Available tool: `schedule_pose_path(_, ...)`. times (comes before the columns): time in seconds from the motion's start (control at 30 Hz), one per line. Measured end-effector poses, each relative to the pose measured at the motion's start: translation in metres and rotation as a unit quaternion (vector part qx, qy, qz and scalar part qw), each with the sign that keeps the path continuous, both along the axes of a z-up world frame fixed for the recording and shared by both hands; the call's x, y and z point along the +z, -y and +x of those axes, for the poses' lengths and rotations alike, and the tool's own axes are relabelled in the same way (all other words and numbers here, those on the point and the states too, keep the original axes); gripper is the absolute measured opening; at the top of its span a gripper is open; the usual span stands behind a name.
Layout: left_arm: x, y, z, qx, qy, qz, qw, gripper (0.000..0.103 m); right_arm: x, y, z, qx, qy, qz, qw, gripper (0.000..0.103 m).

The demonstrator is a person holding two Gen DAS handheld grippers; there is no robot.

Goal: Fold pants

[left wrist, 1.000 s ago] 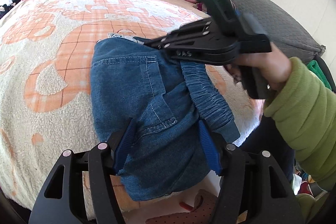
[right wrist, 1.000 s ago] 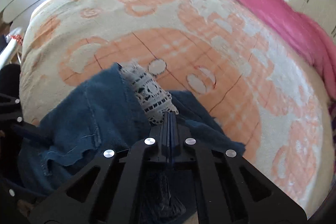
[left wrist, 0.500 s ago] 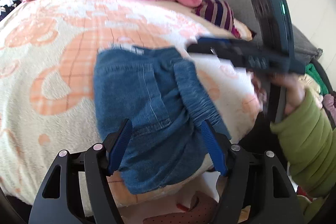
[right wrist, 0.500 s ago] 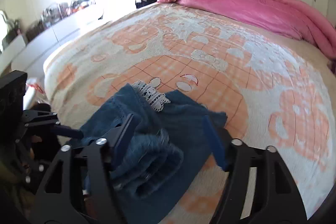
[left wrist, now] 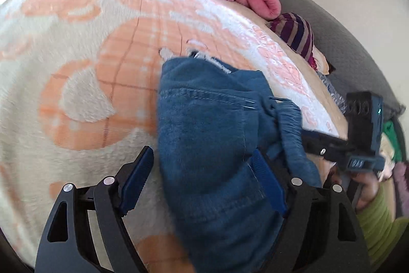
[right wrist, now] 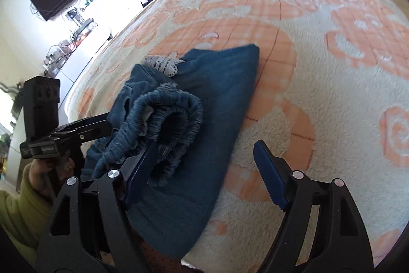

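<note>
At the bed's near edge: blanket (left wrist: 76,83), orange and cream; your left gripper (left wrist: 202,181), jaws apart, astride the pants (left wrist: 204,134); your right gripper (right wrist: 204,170), jaws apart, holding nothing. The pants lie folded, waistband (right wrist: 166,117) bunched on top, one end overhanging. Risk: nudge that overhang and the fold may slide off or spring open.
</note>
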State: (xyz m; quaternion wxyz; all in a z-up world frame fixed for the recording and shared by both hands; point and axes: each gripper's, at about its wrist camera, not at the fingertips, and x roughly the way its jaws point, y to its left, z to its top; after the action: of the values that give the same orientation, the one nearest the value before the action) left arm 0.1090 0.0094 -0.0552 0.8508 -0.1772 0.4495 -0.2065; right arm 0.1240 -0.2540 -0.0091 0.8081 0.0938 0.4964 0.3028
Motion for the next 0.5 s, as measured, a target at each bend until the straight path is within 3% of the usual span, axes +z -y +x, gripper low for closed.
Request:
schedule_pose_path(0.07,-0.003,0.004,0.002,-0.002,0.005,0.003,1.0,0.073,-0.008,0.0,0.004,-0.002,-0.008,0.028,1.0,0.069)
schedule_pose_path(0.1,-0.004,0.008,0.002,-0.003,0.006,0.01,0.9999,0.058,-0.01,-0.002,0.005,0.003,-0.006,0.035,0.999,0.058)
schedule_pose_path(0.13,-0.003,0.013,0.003,-0.006,0.01,0.024,0.9996,0.05,-0.01,-0.004,0.007,0.014,-0.002,0.041,0.999,0.03)
schedule_pose_path(0.17,-0.001,0.017,0.002,-0.007,0.017,0.033,0.9993,0.048,-0.01,-0.007,0.008,0.022,-0.002,0.052,0.998,0.017)
schedule_pose_path(0.3,0.02,0.023,0.006,-0.005,0.049,0.049,0.9976,0.038,0.017,-0.021,0.004,0.038,0.059,0.035,0.997,0.011)
schedule_pose_path(0.5,0.047,0.024,0.03,0.011,0.088,0.062,0.9941,0.036,0.05,-0.032,0.027,0.034,0.118,0.017,0.992,0.011)
